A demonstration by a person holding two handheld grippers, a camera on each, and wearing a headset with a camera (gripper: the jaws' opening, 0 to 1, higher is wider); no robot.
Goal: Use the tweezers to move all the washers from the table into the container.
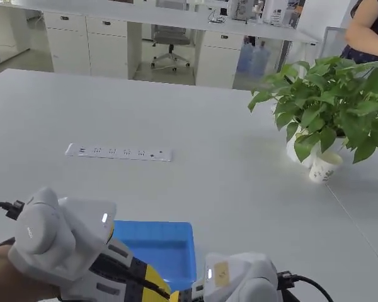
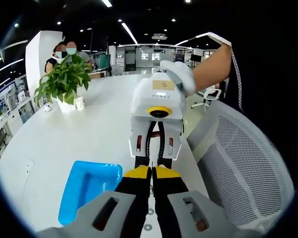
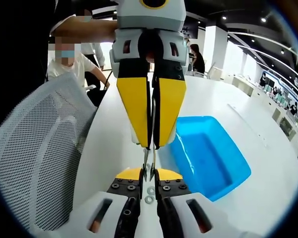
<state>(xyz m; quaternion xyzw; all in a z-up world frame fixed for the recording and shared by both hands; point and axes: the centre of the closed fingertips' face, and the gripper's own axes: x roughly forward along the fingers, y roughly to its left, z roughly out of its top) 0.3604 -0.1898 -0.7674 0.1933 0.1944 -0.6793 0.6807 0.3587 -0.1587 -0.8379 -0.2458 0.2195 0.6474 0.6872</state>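
My left gripper comes in from the top of the right gripper view, its yellow jaws shut on thin metal tweezers. The tweezers' tips reach down between the yellow jaw tips of my right gripper, which stand close around them. Two small washers lie on the white table just below those tips. They also show in the left gripper view as washers under my left gripper. The blue container sits beside both grippers, with nothing visible inside it.
A white power strip lies mid-table. At the right stands a potted plant with a paper cup beside it. A mesh office chair is at the table's near edge. People stand beyond the table.
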